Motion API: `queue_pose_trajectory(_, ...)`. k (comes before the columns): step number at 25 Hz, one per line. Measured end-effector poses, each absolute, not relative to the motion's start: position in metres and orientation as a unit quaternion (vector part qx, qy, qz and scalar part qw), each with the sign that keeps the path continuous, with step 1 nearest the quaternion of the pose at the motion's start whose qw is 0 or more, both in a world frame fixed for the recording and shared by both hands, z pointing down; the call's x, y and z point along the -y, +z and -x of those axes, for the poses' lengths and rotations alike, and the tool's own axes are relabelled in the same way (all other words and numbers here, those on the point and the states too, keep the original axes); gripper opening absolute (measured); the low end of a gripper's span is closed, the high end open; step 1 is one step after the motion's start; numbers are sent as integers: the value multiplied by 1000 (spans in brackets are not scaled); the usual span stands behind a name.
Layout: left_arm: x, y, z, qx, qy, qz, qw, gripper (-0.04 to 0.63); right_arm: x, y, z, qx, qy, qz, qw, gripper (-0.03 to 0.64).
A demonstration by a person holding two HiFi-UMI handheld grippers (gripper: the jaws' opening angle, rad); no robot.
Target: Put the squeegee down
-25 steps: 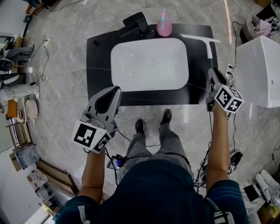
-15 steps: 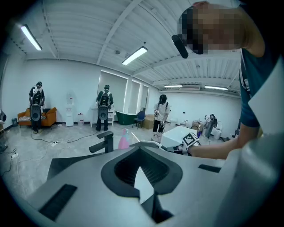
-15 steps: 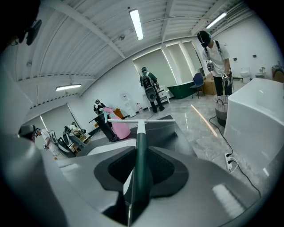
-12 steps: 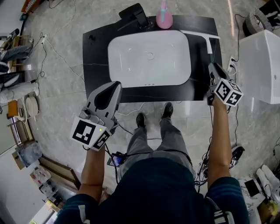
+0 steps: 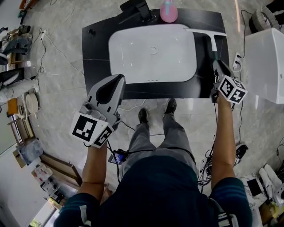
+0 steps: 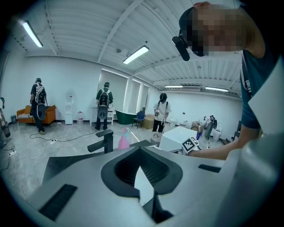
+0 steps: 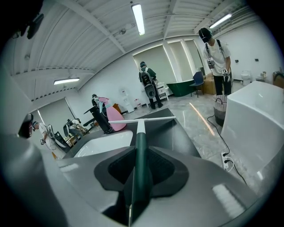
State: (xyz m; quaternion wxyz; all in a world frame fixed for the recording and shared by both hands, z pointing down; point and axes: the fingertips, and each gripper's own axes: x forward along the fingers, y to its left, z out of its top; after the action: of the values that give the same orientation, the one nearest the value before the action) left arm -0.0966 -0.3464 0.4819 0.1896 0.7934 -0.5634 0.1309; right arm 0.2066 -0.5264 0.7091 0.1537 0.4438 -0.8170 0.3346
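The squeegee [image 5: 212, 39] has a white blade and a dark green handle. It points away from me over the right end of the black countertop [image 5: 95, 48], its blade just right of the white sink [image 5: 116, 53]. My right gripper [image 5: 216, 63] is shut on the handle; in the right gripper view the handle [image 7: 140, 137] runs straight out between the jaws of the right gripper [image 7: 141, 155]. Whether the blade touches the counter I cannot tell. My left gripper [image 5: 119, 80] hovers at the counter's front edge, left of the sink, shut and empty, as the left gripper [image 6: 141, 153] also shows in its own view.
A black faucet [image 5: 137, 9] and a pink spray bottle [image 5: 168, 12] stand behind the sink. A large white box [image 5: 266, 66] stands right of the counter, with cables and a power strip [image 5: 235, 62] on the floor. Other people stand far back in the room [image 6: 103, 106].
My right gripper has sunk toward the countertop with the squeegee still in it. The left gripper has stayed where it was.
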Motion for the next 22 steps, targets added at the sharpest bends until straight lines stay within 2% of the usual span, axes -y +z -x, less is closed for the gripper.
queue_pose_trajectory(22,344,463,117,567,121,-797,169,5,528,738,-200,803,336,-444,211,100)
